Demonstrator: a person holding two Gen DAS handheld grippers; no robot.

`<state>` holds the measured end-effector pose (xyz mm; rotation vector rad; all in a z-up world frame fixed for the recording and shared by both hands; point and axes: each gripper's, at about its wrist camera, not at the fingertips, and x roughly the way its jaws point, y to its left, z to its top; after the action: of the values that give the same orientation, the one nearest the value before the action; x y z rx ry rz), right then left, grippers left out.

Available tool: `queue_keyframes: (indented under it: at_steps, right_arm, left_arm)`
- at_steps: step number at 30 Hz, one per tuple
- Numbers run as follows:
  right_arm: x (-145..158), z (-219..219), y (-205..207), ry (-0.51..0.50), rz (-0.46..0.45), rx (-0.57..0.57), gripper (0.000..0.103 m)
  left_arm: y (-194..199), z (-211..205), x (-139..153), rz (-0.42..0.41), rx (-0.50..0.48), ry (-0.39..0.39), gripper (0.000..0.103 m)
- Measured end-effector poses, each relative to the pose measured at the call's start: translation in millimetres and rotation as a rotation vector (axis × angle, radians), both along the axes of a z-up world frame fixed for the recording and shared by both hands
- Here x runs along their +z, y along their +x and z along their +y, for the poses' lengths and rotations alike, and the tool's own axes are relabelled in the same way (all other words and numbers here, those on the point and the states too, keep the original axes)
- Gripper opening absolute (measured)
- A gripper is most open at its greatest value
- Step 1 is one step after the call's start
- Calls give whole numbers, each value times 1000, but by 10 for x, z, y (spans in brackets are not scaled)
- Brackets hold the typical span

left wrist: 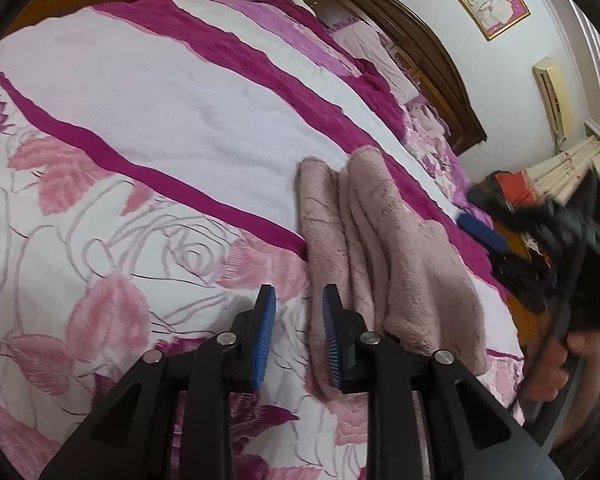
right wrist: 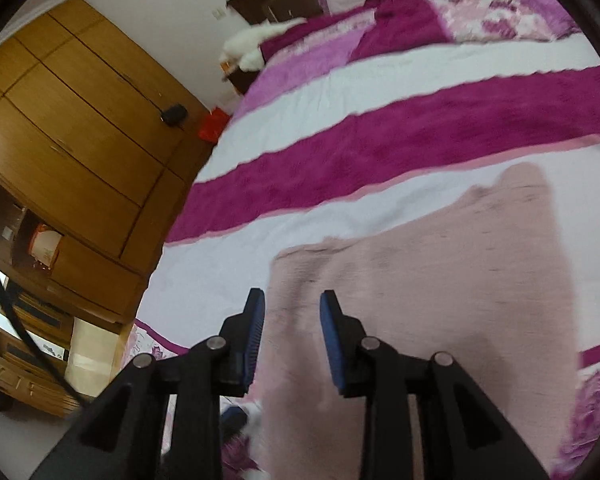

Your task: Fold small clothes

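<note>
The bed [left wrist: 188, 92] carries everything here, its quilt striped magenta and white and printed with pink roses, giving a broad soft surface on which cloth can be spread and creased flat. On it lies the pink fleece garment [left wrist: 380, 248], in the left wrist view running from about 12 o'clock down to 5 o'clock of the left tongs [left wrist: 299, 294], bunched into long lengthwise ridges, which suggests a fold partly made rather than finished. The left tongs hover with their blue pads apart and nothing between them, the right-hand pad close over the garment's near edge, probably so that edge can be pinched next. In the right wrist view the same garment [right wrist: 440, 280] fills the field from 12 to 3 o'clock, smoother from this side, and the right tongs [right wrist: 292, 298] hang above it, also spread and empty. A wooden wardrobe [right wrist: 72, 128] stands off at 10 o'clock, clear of the work.
</note>
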<state>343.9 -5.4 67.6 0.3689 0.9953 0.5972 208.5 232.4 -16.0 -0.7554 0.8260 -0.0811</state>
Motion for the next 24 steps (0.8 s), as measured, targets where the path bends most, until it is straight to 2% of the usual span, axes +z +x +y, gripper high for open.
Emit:
queue_keyframes:
  at_steps: [1, 6, 9, 12, 15, 17, 21, 24]
  right_arm:
    - [22, -112, -50, 1, -16, -2, 30]
    - [22, -680, -412, -32, -101, -35, 34]
    - [-86, -992, -740, -110, -177, -56, 36]
    - [-300, -1222, -1121, -256, -256, -65, 36]
    - [-464, -1312, -1373, -344, -324, -56, 39]
    - [-549, -1332, -1527, -390, -370, -44, 41]
    - [-637, -1315, -1621, -389, -387, -24, 43]
    - [-676, -1272, -1577, -387, -375, -22, 43]
  left_arm:
    - [7, -18, 4, -2, -7, -1, 9]
    - [-7, -100, 89, -33, -27, 1, 11]
    - [-55, -100, 146, -62, -21, -21, 12]
    - [-179, -105, 186, -104, -25, -92, 12]
    - [-447, -161, 162, -158, -10, -178, 20]
    - [-548, -236, 177, -195, -16, -198, 23]
    - [-459, -438, 268, -233, -105, -161, 26]
    - [-319, -520, 197, -179, -115, -137, 28]
